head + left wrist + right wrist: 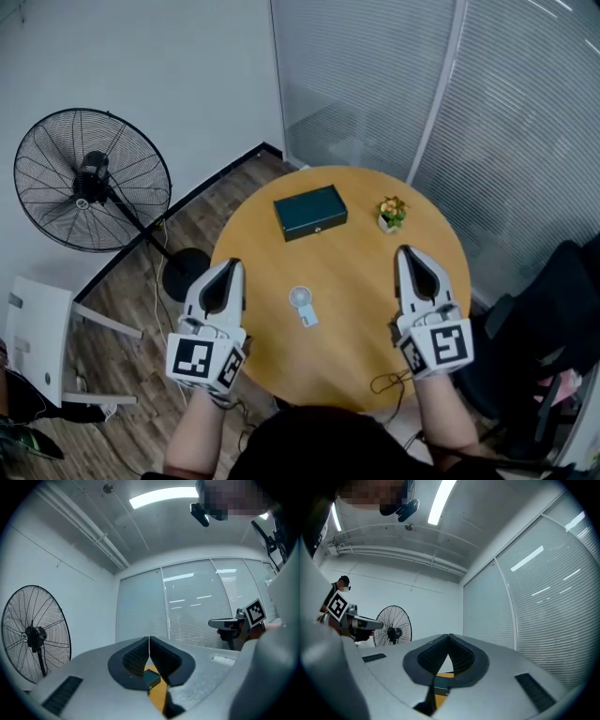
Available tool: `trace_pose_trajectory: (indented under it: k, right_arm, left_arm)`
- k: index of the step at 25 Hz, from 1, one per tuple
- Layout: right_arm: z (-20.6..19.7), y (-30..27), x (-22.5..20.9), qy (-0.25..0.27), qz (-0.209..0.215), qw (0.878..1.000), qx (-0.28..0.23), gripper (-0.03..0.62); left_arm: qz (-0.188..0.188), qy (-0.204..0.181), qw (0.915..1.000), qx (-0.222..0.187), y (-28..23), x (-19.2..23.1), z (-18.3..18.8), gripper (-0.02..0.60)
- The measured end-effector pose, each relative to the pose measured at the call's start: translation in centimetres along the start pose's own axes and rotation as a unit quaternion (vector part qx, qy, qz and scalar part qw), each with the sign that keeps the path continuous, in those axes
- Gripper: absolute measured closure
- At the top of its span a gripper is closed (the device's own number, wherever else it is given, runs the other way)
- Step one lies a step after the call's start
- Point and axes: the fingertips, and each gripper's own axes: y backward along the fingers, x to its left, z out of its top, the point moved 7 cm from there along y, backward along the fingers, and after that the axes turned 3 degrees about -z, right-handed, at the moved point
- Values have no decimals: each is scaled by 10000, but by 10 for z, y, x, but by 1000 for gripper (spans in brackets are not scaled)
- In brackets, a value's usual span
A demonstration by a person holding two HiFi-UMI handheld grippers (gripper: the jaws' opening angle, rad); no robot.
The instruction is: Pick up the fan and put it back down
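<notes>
A small white hand-held fan (302, 305) lies flat on the round wooden table (356, 337), near its middle front. My left gripper (232, 265) hovers to the fan's left, over the table's left edge, jaws shut and empty. My right gripper (404, 251) hovers to the fan's right, also shut with nothing in it. Both point away from me, level. In the left gripper view the closed jaws (149, 641) frame a sliver of table and the dark box (151, 679). In the right gripper view the shut tips (449, 638) meet above the table.
A dark green box (310, 212) and a small potted plant (391, 214) sit at the table's far side. A black cable (389, 382) hangs at the front edge. A large standing fan (92, 180) and a white chair (42, 337) stand left; glass partitions behind; a dark chair (553, 328) right.
</notes>
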Motion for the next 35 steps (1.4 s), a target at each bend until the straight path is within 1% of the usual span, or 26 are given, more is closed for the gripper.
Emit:
trace_pose_trajectory:
  k: [9,35]
  right_arm:
    - [-1,6,-9,-77,73,9999,-19,589]
    - [-11,27,-37,-238,214,9995,-15,589]
  left_arm:
    - [64,-29,10000,24,1,-11,4,571]
    - [260,33,9996,140,2,-47,-4,571]
